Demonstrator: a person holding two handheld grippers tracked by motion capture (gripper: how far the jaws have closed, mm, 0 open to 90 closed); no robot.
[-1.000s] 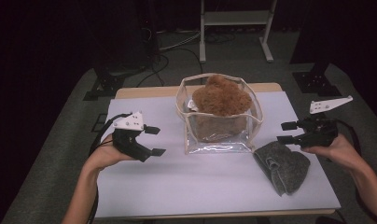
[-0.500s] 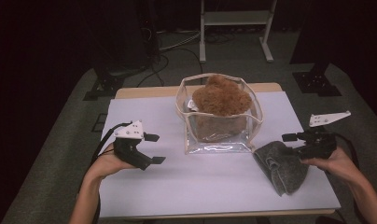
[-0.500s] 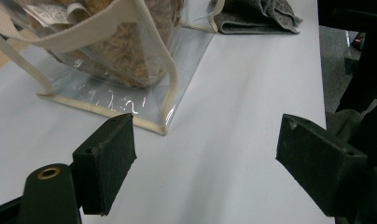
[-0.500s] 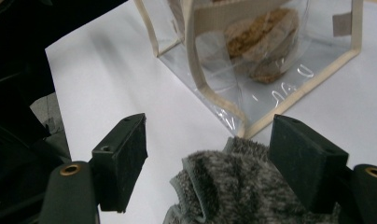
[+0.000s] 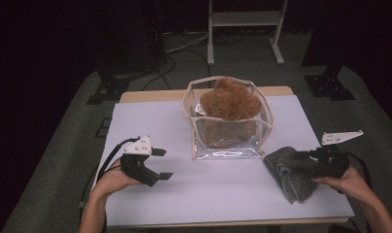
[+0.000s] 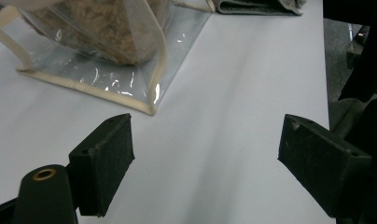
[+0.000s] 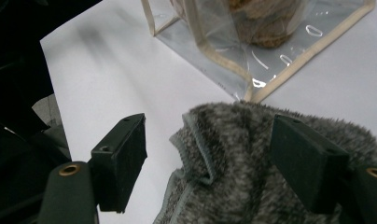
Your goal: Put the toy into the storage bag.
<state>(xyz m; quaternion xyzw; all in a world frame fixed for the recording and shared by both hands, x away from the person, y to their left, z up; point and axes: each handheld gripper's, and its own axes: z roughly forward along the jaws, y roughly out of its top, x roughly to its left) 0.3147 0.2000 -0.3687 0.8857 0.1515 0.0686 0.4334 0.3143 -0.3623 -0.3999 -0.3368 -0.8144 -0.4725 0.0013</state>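
Probably a lab or studio: black curtains [image 5: 48, 48], floor cables [image 5: 179, 46].

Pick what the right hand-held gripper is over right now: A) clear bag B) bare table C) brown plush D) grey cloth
D: in the right gripper view the open jaws of the right hand-held gripper frame the grey cloth, which lies on the table beside the clear bag, pads not pressing on it.

bag [image 5: 228, 141]: middle of the table [image 5: 150, 121], nearer its far edge
plush toy [image 5: 231, 103]: in bag
cloth [image 5: 287, 172]: near right corner, just beside bag
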